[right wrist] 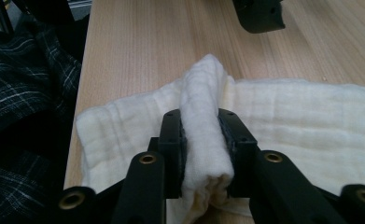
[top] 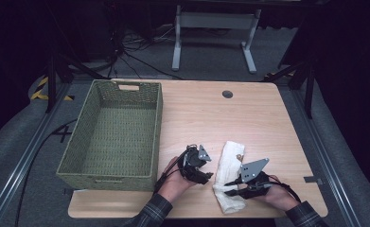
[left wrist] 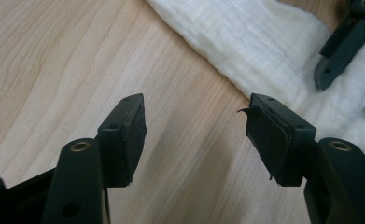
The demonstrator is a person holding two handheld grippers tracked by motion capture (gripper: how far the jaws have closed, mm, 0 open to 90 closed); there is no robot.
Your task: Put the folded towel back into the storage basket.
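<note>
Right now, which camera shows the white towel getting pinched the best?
The right gripper view: the right hand-held gripper squeezes a raised fold of the white towel up close. The high view shows the whole towel small; the left gripper view shows its edge.

Cream-white cloth (right wrist: 283, 107), faintly ribbed; olive-green woven basket (top: 111, 135); pale wood-grain table (top: 220, 118); black grippers; dark plaid sleeve (right wrist: 26, 84) with thin white lines

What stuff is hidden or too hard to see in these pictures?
- High view: the small brown mark on the white cloth is too small to identify.
- Right gripper view: the right gripper pinches a fold of cloth, hiding the table beneath.
- Left gripper view: the picture's edge cuts off the cloth.
- High view: the basket near wall hides its near floor.
</note>
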